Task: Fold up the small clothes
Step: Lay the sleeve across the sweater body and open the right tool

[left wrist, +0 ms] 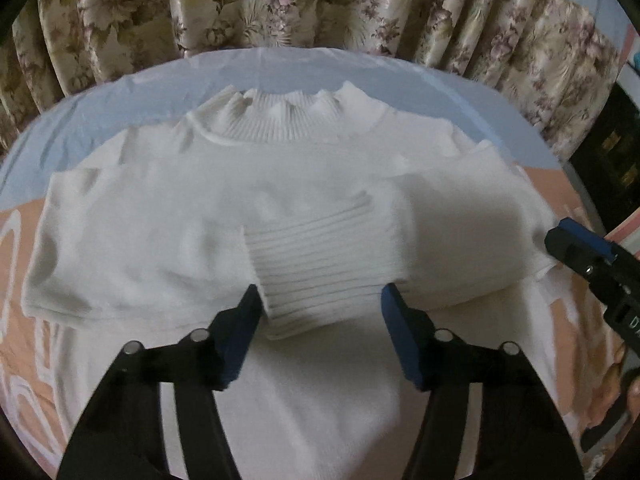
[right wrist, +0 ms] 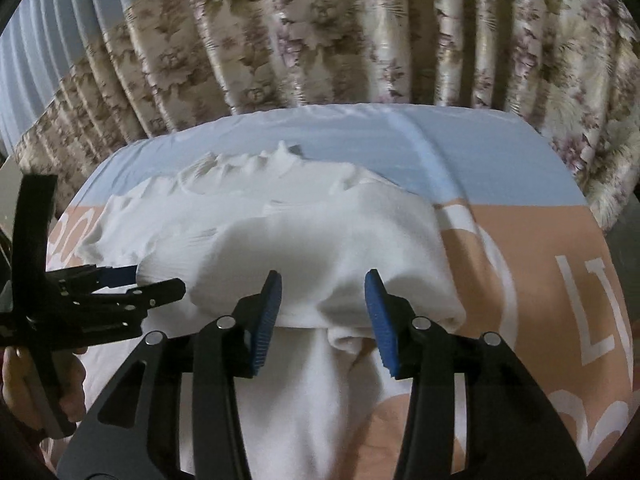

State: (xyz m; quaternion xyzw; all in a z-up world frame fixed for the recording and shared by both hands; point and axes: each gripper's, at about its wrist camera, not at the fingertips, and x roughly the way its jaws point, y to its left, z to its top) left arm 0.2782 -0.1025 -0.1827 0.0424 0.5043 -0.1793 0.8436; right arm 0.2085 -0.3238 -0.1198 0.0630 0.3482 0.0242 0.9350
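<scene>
white knit sweater (left wrist: 224, 200) is lying spread on a bed sheet (left wrist: 120, 92) printed in pale blue and peach, its ribbed high collar (left wrist: 280, 120) pointing toward the floral curtain (left wrist: 320, 4); judging from how the sleeves are lying crosswise over the chest, the sleeve-folding step is being finished and the body fold is coming next. in the left wrist view the left gripper (left wrist: 322, 300) is hovering with its jaws partly open on either side of the ribbed cuff (left wrist: 320, 276), the blue pads not visibly pressing on the knit, so nothing is being held. the right gripper (left wrist: 576, 248) is showing at the right edge beside the folded sleeve end, too little of it visible there to judge its jaws. in the right wrist view the right gripper (right wrist: 324, 300) is standing partly open over the thick rolled sleeve fold (right wrist: 360, 292), fabric lying between the ridged pads but not being pinched. a hand (right wrist: 24, 380) is holding the left gripper (right wrist: 132, 276) at the left, next to the cuff. the knit is looking soft, thick and springy, with fine ribbing at cuff and collar, so it is probably tending to bulge rather than crease flat. the next move is likely calling for both grippers to reach the hem, out of sight nearer the cameras, pinching both layers and carrying them up evenly toward the collar without dragging the sleeves askew.
</scene>
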